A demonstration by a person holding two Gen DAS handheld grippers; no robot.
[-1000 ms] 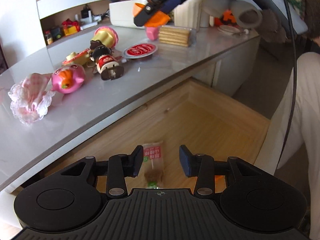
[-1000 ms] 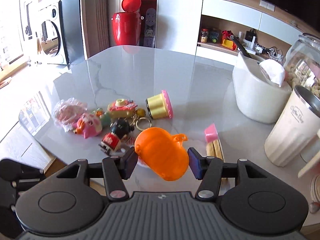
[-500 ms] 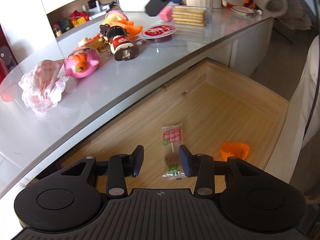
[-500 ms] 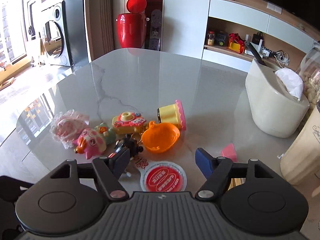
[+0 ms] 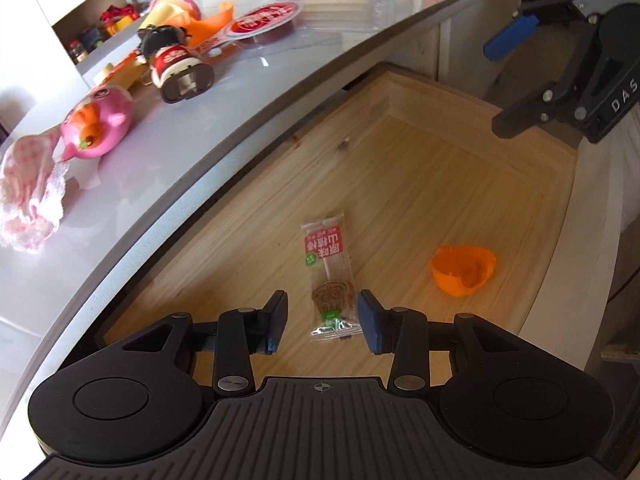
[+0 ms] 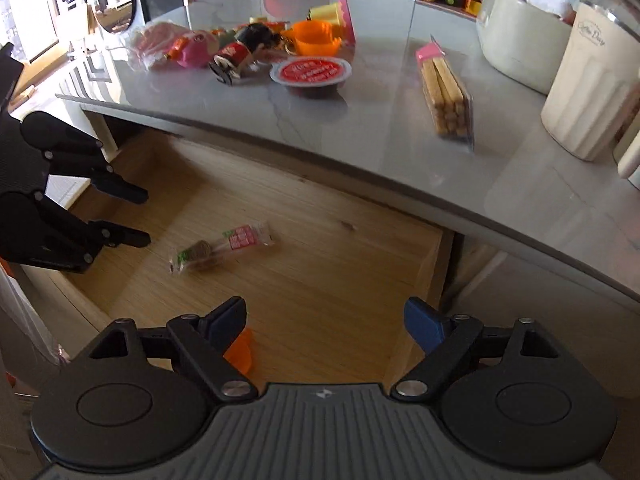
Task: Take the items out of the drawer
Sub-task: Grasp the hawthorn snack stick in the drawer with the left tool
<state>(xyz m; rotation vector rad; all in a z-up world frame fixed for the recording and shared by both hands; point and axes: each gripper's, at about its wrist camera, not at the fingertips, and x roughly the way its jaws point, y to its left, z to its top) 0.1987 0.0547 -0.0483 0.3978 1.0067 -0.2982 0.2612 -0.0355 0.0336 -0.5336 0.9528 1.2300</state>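
Note:
The wooden drawer (image 5: pixel 440 160) stands pulled out under the grey counter. On its floor lie a wrapped lollipop (image 5: pixel 330 276) and an orange half shell (image 5: pixel 464 270). My left gripper (image 5: pixel 322 320) is open just above the lollipop's lower end, its pads on either side and not touching. In the right wrist view the lollipop (image 6: pixel 224 248) lies ahead, and my left gripper (image 6: pixel 138 218) reaches in from the left. My right gripper (image 6: pixel 324 320) hovers over the drawer (image 6: pixel 340 280), its jaws opening with nothing between them. The orange shell (image 6: pixel 240 350) peeks out behind its left finger.
The counter (image 6: pixel 400 152) overhangs the drawer's far side. On it lie a pink pig toy (image 5: pixel 96 128), a doll figure (image 5: pixel 176 64), another orange shell (image 6: pixel 316 38), a red-lidded cup (image 6: pixel 310 72), a biscuit pack (image 6: pixel 446 96) and a cream canister (image 6: pixel 588 92).
My right gripper let go of an orange shell on the counter, opened wide and came down over the drawer. My left gripper sank closer to the lollipop.

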